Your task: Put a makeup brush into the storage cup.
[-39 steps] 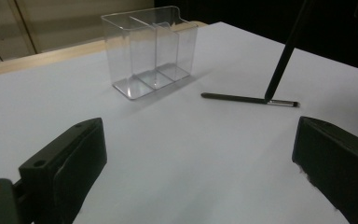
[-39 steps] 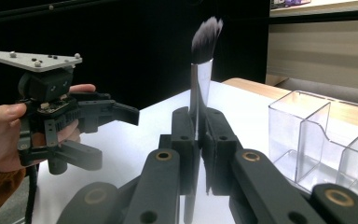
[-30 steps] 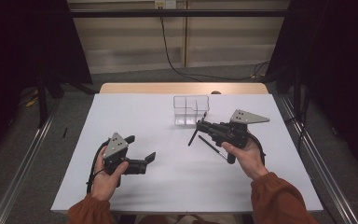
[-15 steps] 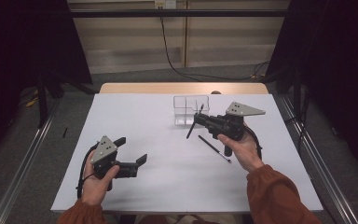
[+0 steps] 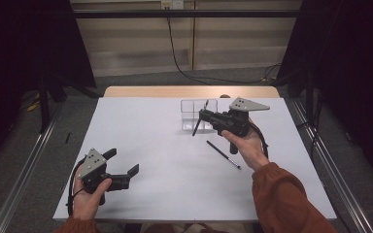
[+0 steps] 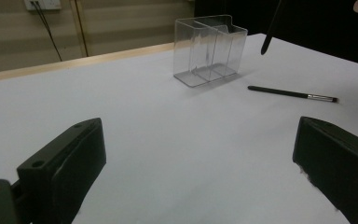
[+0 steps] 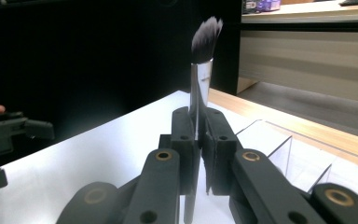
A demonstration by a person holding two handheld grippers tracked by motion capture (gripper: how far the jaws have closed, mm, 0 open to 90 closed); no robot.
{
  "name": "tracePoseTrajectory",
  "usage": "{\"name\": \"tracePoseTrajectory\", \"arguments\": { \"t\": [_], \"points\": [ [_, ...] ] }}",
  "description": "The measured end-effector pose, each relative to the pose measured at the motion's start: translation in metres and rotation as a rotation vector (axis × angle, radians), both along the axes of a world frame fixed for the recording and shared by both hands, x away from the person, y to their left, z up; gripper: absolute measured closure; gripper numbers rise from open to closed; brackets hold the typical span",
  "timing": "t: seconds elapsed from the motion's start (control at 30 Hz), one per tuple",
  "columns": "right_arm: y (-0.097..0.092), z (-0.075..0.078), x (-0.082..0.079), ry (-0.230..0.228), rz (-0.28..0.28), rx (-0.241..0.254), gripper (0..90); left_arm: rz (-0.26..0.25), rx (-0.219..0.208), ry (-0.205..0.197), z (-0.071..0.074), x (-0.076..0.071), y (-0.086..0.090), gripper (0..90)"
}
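Note:
My right gripper is shut on a makeup brush and holds it in the air just in front of a clear divided organizer. In the right gripper view the brush stands upright between the pressed jaws, dark bristles on top, with my right gripper clamped around its silver ferrule. A thin black brush lies flat on the white table below the right hand. My left gripper rests open near the front left, nothing between its jaws. In the left gripper view, the organizer and thin brush lie ahead of the left gripper.
The table's wooden far edge runs behind the organizer. Dark curtains flank both sides, and a black cable hangs down the back wall. Metal rails line the floor beside the table.
The right gripper lifted the brush and carried it toward the organizer, uncovering the thin brush on the table. The left gripper slid left toward the front corner.

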State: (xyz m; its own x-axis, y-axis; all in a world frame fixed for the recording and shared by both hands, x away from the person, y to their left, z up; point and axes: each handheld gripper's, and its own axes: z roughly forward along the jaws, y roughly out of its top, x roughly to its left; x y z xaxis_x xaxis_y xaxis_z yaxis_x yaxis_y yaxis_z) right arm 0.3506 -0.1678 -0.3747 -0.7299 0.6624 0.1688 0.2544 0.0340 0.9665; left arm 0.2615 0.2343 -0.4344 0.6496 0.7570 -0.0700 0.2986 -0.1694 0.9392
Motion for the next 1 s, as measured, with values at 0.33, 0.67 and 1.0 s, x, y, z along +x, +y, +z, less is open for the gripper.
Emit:
{"name": "tracePoseTrajectory", "arguments": {
  "t": [0.33,0.67,1.0],
  "points": [
    [0.006,0.013,0.016,-0.02,-0.018,-0.015,83.6,0.002,-0.015,-0.037,-0.002,-0.004,0.002,2.4],
    [0.011,0.019,0.035,-0.016,-0.042,-0.018,83.7,-0.013,0.02,-0.036,-0.004,-0.009,-0.002,2.3],
    [0.011,0.029,0.053,-0.029,-0.074,-0.033,83.6,-0.013,0.003,-0.031,-0.004,-0.007,0.0,1.8]
  ]
}}
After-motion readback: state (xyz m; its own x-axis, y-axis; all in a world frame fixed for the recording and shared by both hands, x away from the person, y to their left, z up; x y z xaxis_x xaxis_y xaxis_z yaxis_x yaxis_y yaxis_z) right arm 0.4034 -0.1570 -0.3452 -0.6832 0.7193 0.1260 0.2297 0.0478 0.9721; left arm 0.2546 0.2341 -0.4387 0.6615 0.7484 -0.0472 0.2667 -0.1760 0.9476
